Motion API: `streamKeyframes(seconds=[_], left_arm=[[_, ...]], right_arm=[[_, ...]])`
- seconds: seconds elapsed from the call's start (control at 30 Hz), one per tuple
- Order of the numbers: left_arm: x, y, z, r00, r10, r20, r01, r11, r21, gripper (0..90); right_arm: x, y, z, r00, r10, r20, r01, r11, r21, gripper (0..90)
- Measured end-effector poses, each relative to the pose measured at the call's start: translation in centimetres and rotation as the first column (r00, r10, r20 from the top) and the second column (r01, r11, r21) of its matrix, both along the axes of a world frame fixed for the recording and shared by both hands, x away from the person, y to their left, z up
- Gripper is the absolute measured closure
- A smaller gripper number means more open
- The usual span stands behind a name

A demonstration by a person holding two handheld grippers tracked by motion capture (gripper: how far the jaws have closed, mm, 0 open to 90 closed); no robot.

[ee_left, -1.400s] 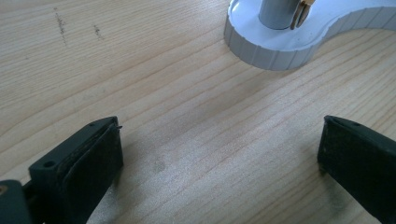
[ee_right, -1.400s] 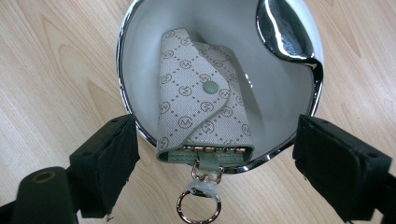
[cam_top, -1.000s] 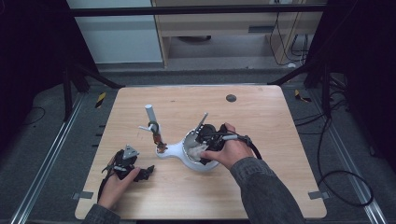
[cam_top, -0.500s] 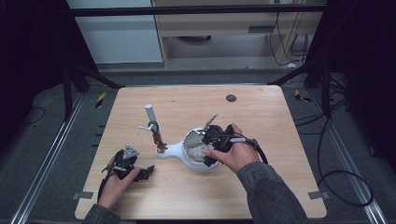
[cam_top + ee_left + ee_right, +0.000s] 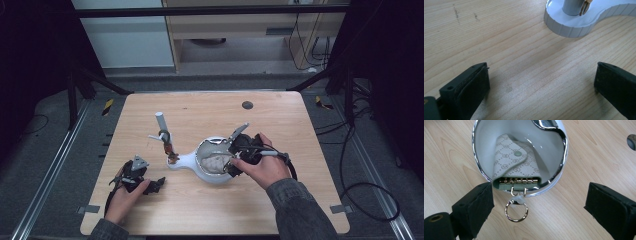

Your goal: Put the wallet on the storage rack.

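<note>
Your right gripper (image 5: 539, 202) has slid rightward, padded fingers apart and just narrowing, over the monogrammed fabric key case (image 5: 515, 162) in the glossy chrome-rimmed bowl (image 5: 562, 147); your left gripper (image 5: 541, 82) gapes over the grainy wood surface (image 5: 499, 37).

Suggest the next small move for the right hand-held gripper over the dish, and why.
Probably back the right hand-held gripper off a little, away from the dish. Its jaws stand open with nothing pressed between them, and the key case already lies inside the dish, only its ring hanging over the rim onto the table. The placing looks done.
</note>
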State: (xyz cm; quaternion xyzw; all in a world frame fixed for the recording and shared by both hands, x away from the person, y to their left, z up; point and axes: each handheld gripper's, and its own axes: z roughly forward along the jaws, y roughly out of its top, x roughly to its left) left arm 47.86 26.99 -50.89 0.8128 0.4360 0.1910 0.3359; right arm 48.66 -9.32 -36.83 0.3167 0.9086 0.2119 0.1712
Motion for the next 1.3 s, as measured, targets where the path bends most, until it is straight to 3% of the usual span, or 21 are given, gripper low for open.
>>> streamKeyframes(seconds=[0.37,0.77,1.3], left_arm=[[0.0,0.0,0.0,1.0,-0.003,-0.001,0.003,1.0,0.002,0.0],[0.0,0.0,0.0,1.0,-0.004,-0.001,0.004,1.0,0.002,0.0],[0.0,0.0,0.0,1.0,-0.004,-0.002,0.004,1.0,0.002,0.0]], right_arm=[[-0.1,-2.4,-0.2,0.9987,-0.019,0.048,0.016,0.999,0.052,9.1],[0.2,-4.6,-0.2,0.993,-0.078,0.089,0.068,0.991,0.112,8.7],[0.3,-8.5,-0.3,0.972,-0.204,0.116,0.178,0.963,0.203,8.0]])
